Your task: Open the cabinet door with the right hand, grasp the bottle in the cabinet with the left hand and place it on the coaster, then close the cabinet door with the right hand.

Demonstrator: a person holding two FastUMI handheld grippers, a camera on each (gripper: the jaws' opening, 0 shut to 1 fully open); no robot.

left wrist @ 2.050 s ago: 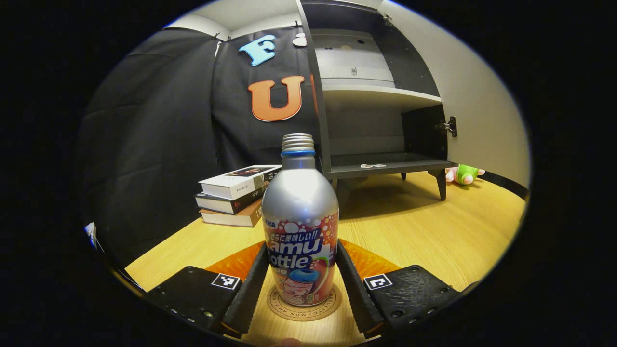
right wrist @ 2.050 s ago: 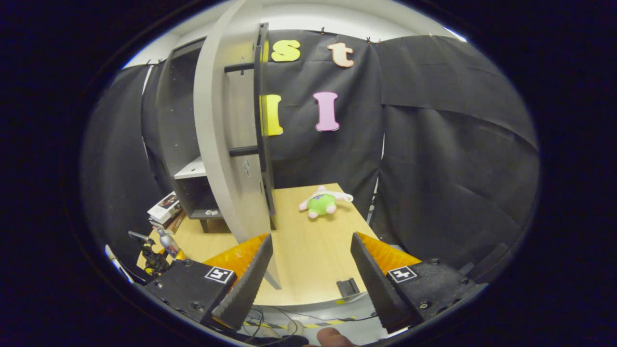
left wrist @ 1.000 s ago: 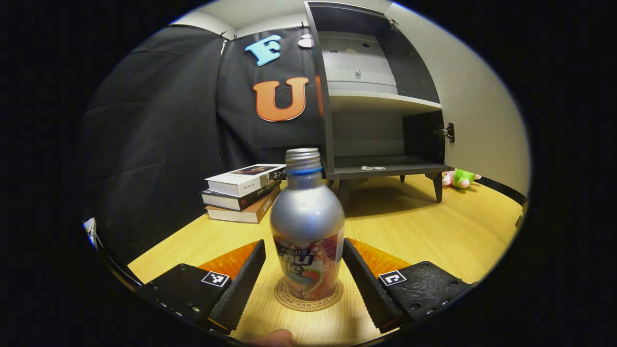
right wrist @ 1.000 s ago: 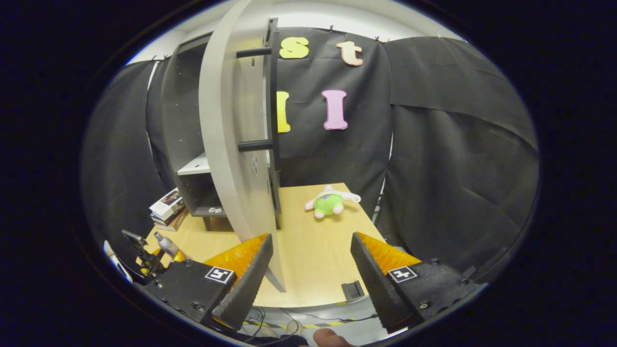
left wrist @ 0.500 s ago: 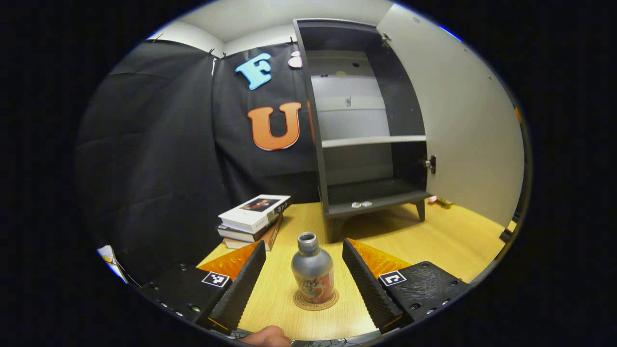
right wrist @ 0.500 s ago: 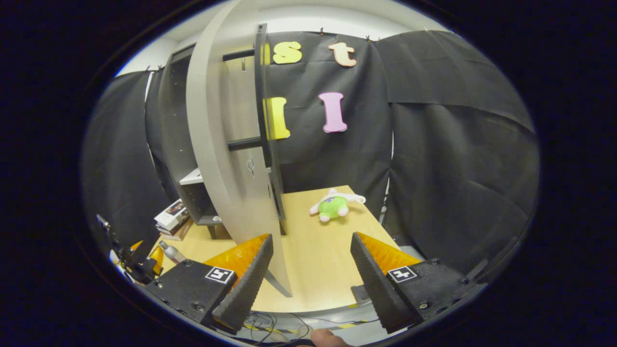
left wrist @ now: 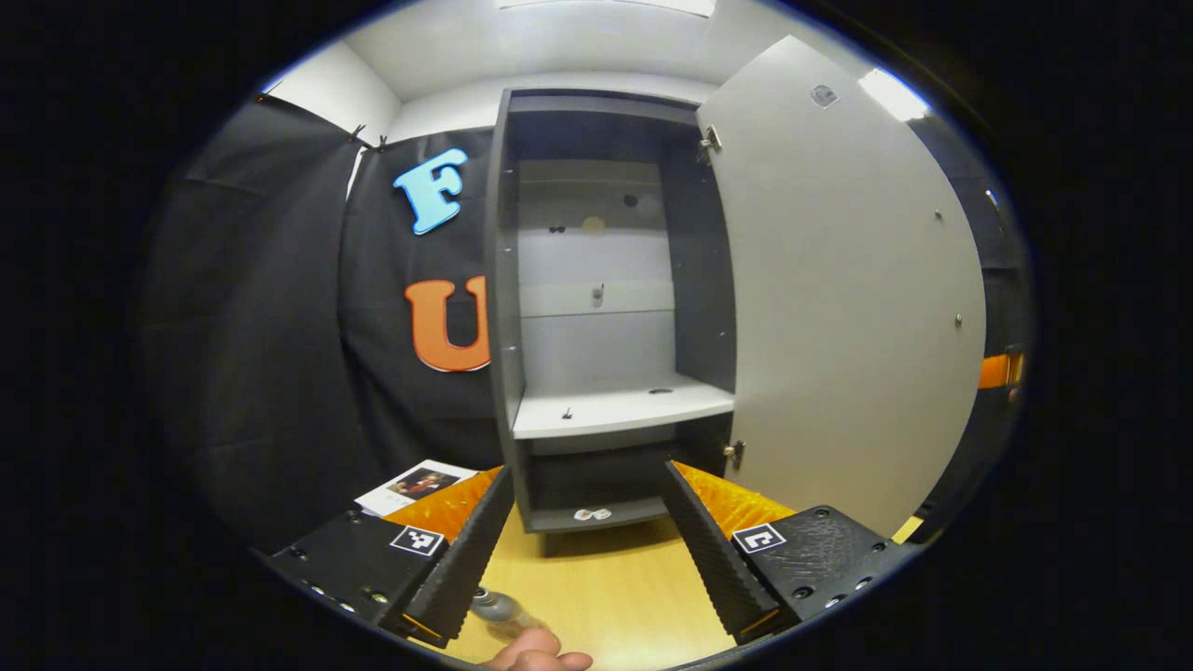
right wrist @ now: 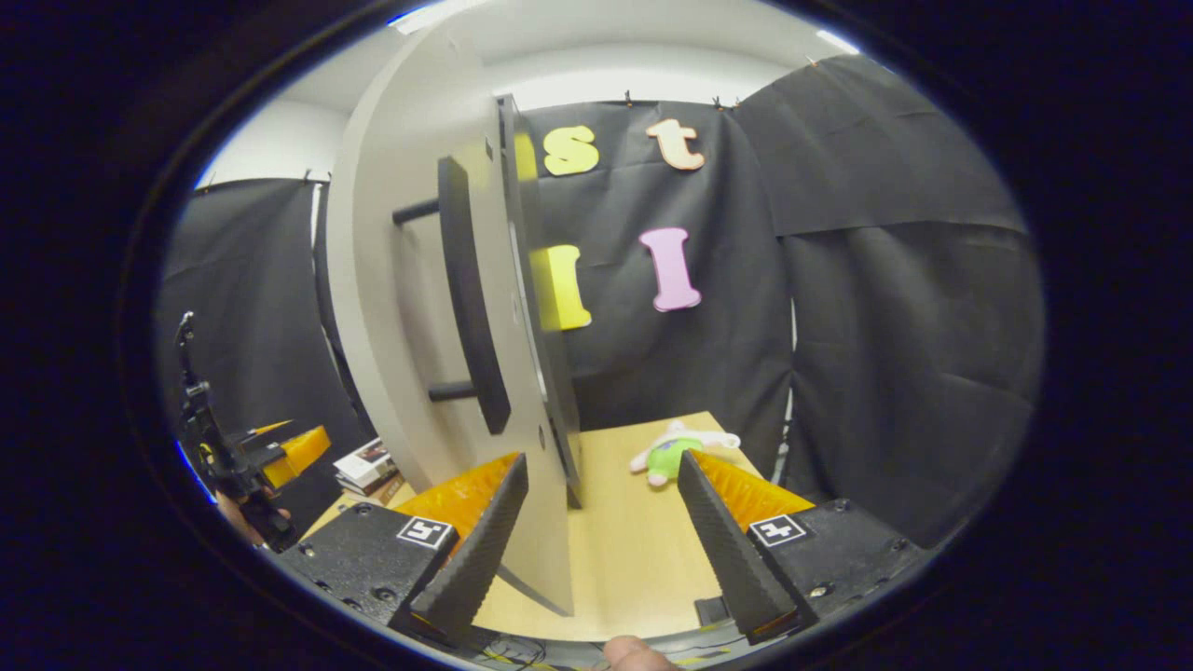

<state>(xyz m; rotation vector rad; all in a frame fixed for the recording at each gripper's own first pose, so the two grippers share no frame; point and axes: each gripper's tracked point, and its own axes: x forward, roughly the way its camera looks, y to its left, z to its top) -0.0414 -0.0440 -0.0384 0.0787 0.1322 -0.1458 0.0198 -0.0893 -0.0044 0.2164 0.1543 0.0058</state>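
Note:
The grey cabinet stands open, its pale door swung out to the right. My left gripper is open and holds nothing, raised and facing the cabinet's shelves. The silver bottle's top shows blurred at the bottom edge, beside the left finger and below the gripper. In the right gripper view the door is close and nearly edge-on, with its black bar handle facing me. My right gripper is open, and the door's lower edge lies between its fingers without touching them.
Books lie left of the cabinet on the wooden table. A green plush toy lies on the table behind the door. The left gripper and the hand holding it show far left in the right gripper view.
The left gripper has drawn back and risen away from the bottle, which stayed on the coaster. The right gripper has moved up and closer to the door's edge.

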